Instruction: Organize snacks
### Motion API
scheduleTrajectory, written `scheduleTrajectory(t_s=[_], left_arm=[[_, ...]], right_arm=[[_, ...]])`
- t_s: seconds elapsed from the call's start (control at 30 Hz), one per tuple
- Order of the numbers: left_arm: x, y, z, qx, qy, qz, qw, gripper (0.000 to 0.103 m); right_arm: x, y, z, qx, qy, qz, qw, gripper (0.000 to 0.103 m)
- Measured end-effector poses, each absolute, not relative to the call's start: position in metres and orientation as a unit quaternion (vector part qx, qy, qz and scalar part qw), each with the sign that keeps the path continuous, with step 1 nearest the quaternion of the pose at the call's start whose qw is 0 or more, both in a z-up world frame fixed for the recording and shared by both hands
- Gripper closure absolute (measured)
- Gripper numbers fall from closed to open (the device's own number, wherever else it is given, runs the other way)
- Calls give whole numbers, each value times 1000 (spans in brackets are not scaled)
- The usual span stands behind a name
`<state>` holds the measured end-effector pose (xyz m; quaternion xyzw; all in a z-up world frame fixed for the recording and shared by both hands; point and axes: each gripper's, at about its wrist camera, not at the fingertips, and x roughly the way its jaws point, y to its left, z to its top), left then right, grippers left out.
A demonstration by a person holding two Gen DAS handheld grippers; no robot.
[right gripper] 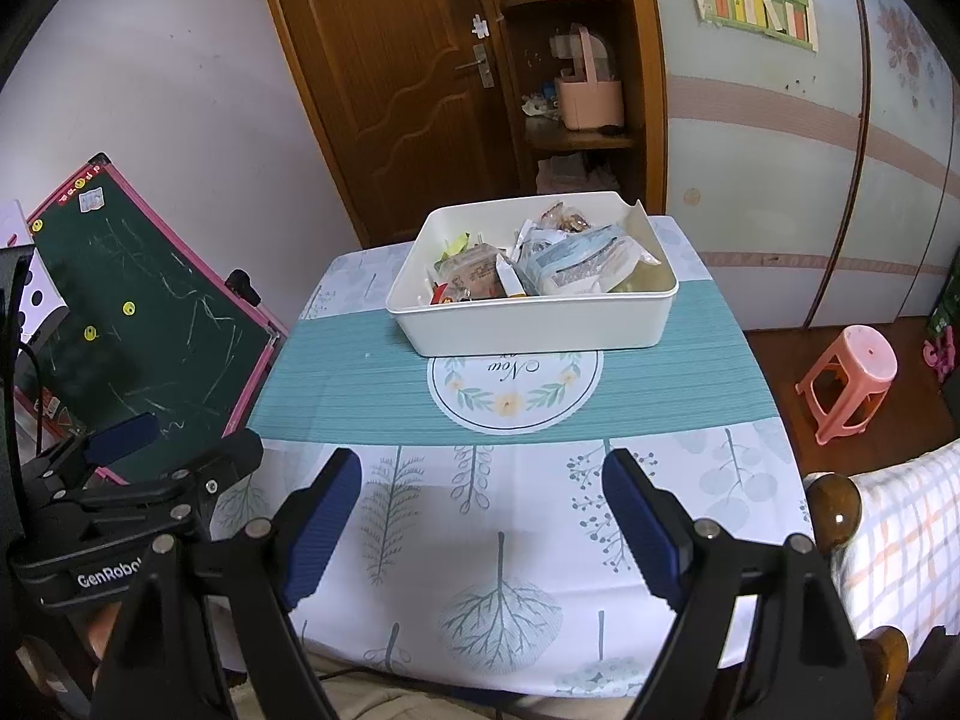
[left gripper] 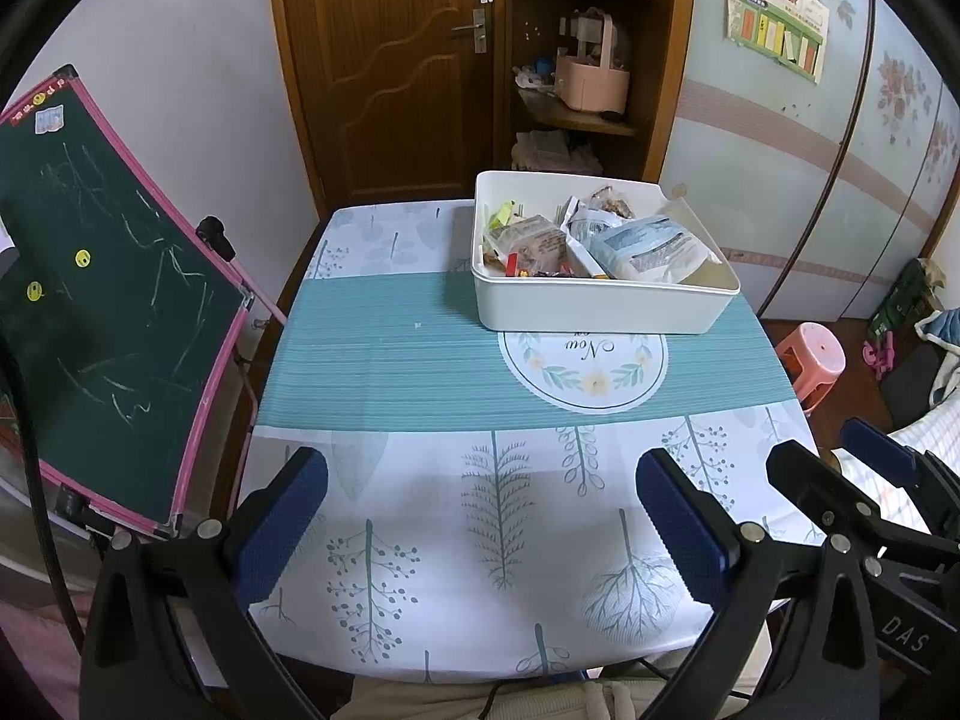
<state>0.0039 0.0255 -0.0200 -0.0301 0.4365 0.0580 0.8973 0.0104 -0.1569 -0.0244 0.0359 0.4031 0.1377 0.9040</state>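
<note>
**Full Snack Box, Empty Grippers**

Sits at far side of table (left gripper: 420,480): white box (right gripper: 528,324), stiff, likely heavy. Best grabbed by rim. Inside: snack bags (right gripper: 576,264), soft, light, crinkly; pinch gently. Left gripper (left gripper: 480,534) and right gripper (right gripper: 483,531) wide apart, holding nothing.

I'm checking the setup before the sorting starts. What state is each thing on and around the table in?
White bin: upright on the tablecloth, open-topped, with snack packets piled inside.
Left tongs: open, empty, over the table's near edge.
Right tongs: open, empty, over the near edge.
Wooden door: closed.
Chalkboard: leaning, scribbled on.
Pink stool: upright on the floor.
</note>
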Motion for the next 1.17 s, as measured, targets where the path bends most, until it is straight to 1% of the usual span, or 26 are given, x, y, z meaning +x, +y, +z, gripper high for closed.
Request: scheduleTrajectory(t_s=[0.6, 1.17], left_arm=[[10, 21, -26, -38, 454, 63, 888, 1], [14, 21, -33, -30, 467, 67, 881, 5]], right_arm=[[16, -150, -35, 38, 421, 137, 896, 20], [21, -145, -42, 39, 442, 132, 886, 20]])
